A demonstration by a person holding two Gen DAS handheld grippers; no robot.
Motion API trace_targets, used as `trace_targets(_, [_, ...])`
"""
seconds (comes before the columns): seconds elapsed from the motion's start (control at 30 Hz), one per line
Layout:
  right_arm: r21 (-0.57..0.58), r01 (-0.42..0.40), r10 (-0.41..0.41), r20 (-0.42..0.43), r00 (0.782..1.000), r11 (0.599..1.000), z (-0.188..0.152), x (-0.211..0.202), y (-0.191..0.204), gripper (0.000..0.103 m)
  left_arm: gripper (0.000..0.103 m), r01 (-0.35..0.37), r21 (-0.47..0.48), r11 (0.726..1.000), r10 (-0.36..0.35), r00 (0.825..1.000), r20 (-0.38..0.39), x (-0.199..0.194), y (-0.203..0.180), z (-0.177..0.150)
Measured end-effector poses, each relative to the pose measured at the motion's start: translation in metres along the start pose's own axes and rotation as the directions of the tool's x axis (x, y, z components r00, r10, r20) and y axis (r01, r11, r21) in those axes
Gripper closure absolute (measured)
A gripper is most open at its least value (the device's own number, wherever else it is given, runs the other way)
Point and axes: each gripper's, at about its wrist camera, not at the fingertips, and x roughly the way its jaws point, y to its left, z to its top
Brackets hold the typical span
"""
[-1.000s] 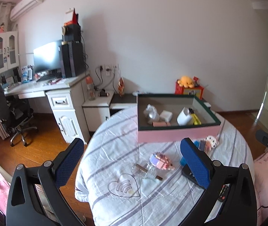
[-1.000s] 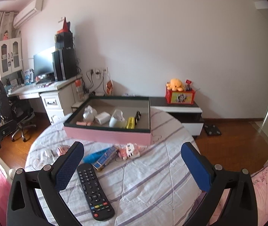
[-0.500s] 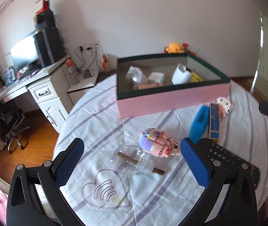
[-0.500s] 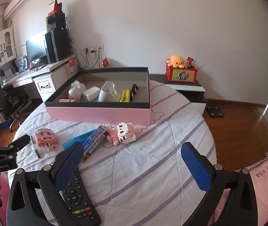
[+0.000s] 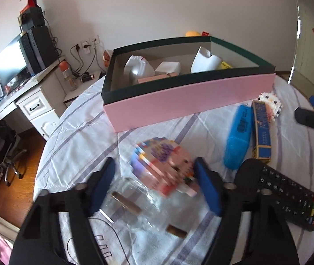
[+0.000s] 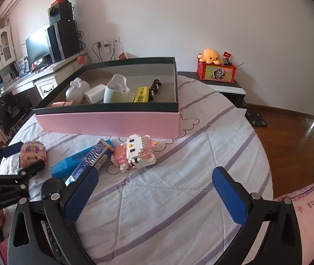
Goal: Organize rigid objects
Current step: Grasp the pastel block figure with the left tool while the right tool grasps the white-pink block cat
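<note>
A pink box (image 5: pixel 190 98) with a dark green rim holds several items; it also shows in the right wrist view (image 6: pixel 112 121). My left gripper (image 5: pixel 154 183) is open, its blue pads on either side of a pink and purple brick figure (image 5: pixel 163 165), which shows at the left in the right wrist view (image 6: pixel 33 153). My right gripper (image 6: pixel 154 196) is open and empty above the striped cloth, near a pink and white brick figure (image 6: pixel 134 154).
A blue case (image 5: pixel 238 137), a blue printed box (image 5: pixel 263 130) and a black remote (image 5: pixel 282 192) lie on the round table. A clear plastic piece with a brown stick (image 5: pixel 126 203) lies under my left gripper. A desk (image 5: pixel 24 97) stands at the left.
My left gripper has dropped and moved forward around the pink and purple brick figure, and its jaws have narrowed. My right gripper has moved lower and closer to the table.
</note>
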Motion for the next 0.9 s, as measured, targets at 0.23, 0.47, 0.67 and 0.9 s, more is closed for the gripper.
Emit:
trace_targets(0.23, [-0.013, -0.008, 0.008, -0.044, 0.999, 1.000, 0.002, 0.016, 0.003, 0.000, 0.047, 0.010, -0.020, 1.000, -0.010, 1.000, 0.002, 0.000, 0.005, 0.000])
trace_targets(0.47, [-0.055, 0.034, -0.039, -0.088, 0.995, 0.998, 0.019, 0.039, 0.005, 0.000, 0.047, 0.012, -0.040, 0.999, -0.012, 1.000, 0.003, -0.001, 0.007, -0.001])
trace_targets(0.67, [-0.104, -0.009, -0.006, -0.144, 0.990, 0.995, 0.025, 0.062, 0.016, 0.006, 0.047, 0.014, -0.049, 0.999, -0.014, 1.000, -0.001, -0.001, 0.009, -0.003])
trace_targets(0.9, [-0.107, -0.035, 0.017, -0.159, 0.987, 0.994, 0.023, 0.065, 0.022, 0.060, 0.046, 0.011, -0.051, 0.999, -0.011, 1.000, -0.004, -0.001, 0.009, -0.003])
